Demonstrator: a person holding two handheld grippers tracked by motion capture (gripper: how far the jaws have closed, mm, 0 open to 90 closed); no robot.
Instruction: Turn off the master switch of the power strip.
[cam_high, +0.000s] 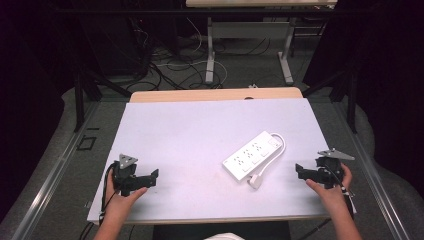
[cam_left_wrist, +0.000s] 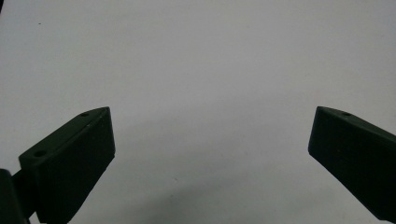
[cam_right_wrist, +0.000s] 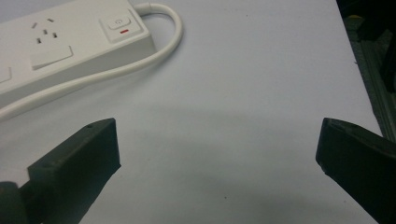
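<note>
Resting low on table (cam_high: 190, 125), left gripper (cam_high: 150, 178) and right gripper (cam_high: 300, 170) agape

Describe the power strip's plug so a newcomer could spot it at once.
Start at the white table and find the white power strip lying slantwise on its right half. Follow its cable round the far end and back along the side to the plug, the small white block at the strip's near end.

White power strip (cam_high: 252, 155) lies between 2 grippers on table (cam_high: 190, 130).
</note>
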